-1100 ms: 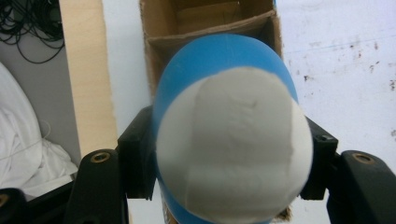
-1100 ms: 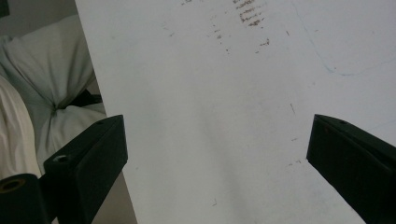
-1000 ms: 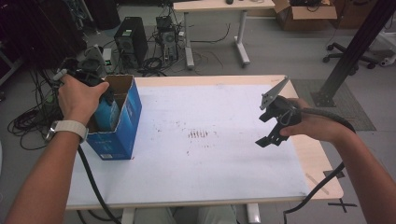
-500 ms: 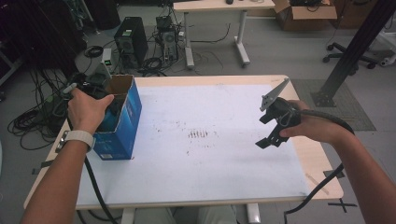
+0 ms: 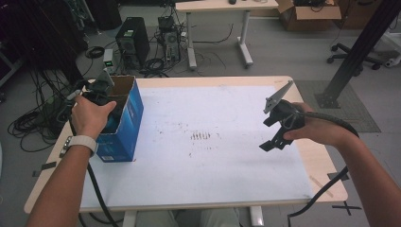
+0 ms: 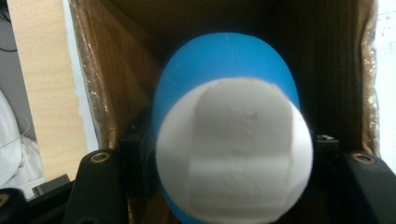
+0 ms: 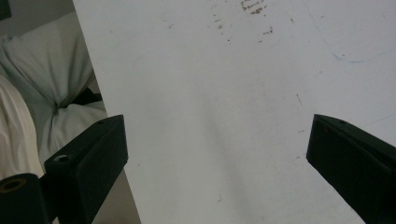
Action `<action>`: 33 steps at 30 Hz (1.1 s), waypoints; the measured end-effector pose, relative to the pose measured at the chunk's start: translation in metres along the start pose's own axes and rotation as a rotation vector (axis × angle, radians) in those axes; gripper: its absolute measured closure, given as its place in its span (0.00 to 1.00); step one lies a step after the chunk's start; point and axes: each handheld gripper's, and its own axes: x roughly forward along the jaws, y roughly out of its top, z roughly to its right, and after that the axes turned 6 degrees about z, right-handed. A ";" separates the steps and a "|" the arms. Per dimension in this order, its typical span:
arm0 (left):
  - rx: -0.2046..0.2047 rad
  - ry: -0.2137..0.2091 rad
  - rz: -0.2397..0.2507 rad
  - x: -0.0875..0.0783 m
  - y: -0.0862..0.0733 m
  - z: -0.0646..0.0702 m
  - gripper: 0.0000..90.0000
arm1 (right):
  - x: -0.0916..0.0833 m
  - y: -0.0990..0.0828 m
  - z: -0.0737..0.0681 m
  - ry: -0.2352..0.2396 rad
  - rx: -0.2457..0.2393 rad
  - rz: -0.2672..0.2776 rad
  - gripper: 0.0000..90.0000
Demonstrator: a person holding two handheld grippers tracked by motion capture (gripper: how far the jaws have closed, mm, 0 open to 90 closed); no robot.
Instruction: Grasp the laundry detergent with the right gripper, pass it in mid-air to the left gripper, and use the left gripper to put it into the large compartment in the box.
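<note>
left gripper (image 5: 100, 90) is down in the mouth of the blue cardboard box (image 5: 124, 126), which stands open-topped at the desk's (image 5: 227, 187) left edge, toward the far left corner. the left hand (image 5: 90, 116) is wrapped around the gripper body just above the box rim, cable trailing down along the forearm. in the left gripper view the jaws are pinching a blue ball-like thing (image 6: 229, 65) from both sides, its flat white face (image 6: 236, 149) turned straight at the camera, brown cardboard walls close around it on three sides. so the blue thing sits inside the box, held off... well, whether it touches the box floor i can't tell, the view is too tight and dark down there.

over on the other side, the right gripper (image 5: 273, 140) hangs above the desk near the right edge, about midway between the near and far edges, well apart from the box. the right hand (image 5: 314, 130) grips it from the right, the grey three-cornered plate sticking up on top. in the right gripper view the jaws are spread wide with nothing between them, just the white desk surface (image 7: 224, 102) below, speckled with small dark marks toward its middle. a patch of those same dark marks (image 5: 199, 136) sits at the centre of the desk, between the two grippers. the white sheet covers most of the desk, with the pale wood showing along the edges.
</note>
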 end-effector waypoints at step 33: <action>0.014 -0.074 0.077 -0.061 0.001 -0.001 0.26 | -0.009 0.000 -0.012 -0.010 -0.013 0.007 0.06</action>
